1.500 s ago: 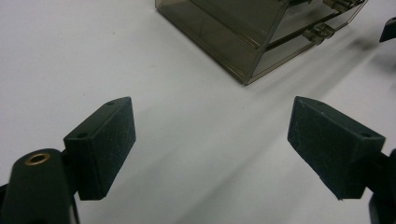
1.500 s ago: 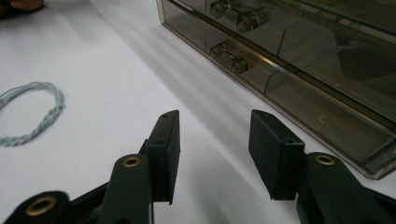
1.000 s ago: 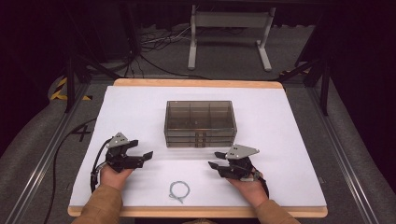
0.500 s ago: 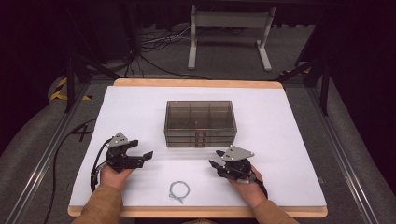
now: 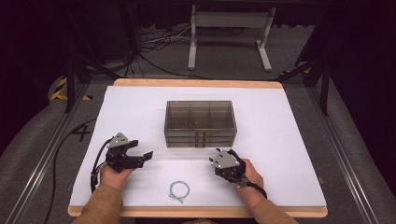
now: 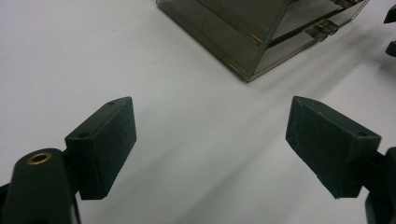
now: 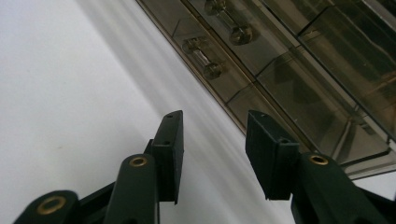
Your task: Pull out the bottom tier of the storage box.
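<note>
A smoky clear plastic box (image 5: 200,122) with several compartments stands shut in the middle of the white table (image 5: 280,140). My left gripper (image 5: 141,149) rests left of the box's front and points right. Its jaws stand wide open with nothing between them, as the left gripper view (image 6: 210,140) shows. My right gripper (image 5: 215,157) sits just in front of the box's right front corner, angled toward it. In the right gripper view (image 7: 215,140) its jaws are partly open and have just closed a little, with bare table between them. The box front (image 7: 299,60) with its clear latches (image 7: 203,58) lies just ahead.
A small loop of pale wire (image 5: 179,190) lies near the table's front edge, between the two hands. A metal stand (image 5: 229,28) and cables are on the floor beyond the table. Dark rails run along both sides.
My right gripper has shifted left and a little toward the box front, turning to point at it. The left gripper has stayed where it was.
</note>
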`<state>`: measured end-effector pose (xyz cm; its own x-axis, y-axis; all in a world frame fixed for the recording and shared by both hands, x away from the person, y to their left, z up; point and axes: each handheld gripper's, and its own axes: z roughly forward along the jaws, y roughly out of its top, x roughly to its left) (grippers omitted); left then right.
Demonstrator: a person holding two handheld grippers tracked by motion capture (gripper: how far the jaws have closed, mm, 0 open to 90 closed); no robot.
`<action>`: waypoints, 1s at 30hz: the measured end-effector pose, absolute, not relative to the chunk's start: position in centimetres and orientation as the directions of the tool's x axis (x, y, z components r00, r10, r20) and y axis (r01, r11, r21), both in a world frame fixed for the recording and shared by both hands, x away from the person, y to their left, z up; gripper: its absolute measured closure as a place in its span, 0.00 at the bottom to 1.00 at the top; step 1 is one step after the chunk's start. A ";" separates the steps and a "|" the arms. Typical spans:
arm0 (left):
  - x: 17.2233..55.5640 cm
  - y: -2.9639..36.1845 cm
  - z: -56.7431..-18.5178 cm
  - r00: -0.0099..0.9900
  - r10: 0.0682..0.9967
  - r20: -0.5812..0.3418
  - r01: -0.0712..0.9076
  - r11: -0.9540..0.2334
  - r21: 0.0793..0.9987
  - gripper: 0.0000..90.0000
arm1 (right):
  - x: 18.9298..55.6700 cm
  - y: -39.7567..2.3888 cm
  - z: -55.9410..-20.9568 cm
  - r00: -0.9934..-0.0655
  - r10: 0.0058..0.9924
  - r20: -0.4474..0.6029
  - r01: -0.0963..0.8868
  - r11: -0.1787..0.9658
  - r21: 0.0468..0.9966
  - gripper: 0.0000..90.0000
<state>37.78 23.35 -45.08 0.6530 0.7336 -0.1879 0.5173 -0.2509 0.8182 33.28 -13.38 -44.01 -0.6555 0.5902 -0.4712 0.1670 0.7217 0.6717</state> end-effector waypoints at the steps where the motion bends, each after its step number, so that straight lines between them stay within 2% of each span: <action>1: 37.8 23.3 -45.1 0.653 0.734 -0.187 0.518 -0.252 0.818 0.19 | 33.3 -13.3 -44.0 -0.649 0.584 -0.487 0.160 0.731 0.664 0.65; 10: 37.8 23.3 -45.1 0.655 0.732 -0.186 0.518 -0.256 0.816 0.20 | 32.7 -12.4 -44.8 -0.583 0.517 -0.627 0.078 0.804 0.590 0.65; 30: 37.9 23.3 -45.1 0.653 0.735 -0.185 0.519 -0.256 0.815 0.21 | 32.3 -10.6 -45.2 -0.503 0.416 -0.758 0.051 0.890 0.454 0.67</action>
<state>37.87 23.28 -45.09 0.6528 0.7346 -0.1848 0.5192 -0.2563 0.8153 32.32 -10.61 -45.18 -0.5025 0.4157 -0.7581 0.0514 0.8896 0.4538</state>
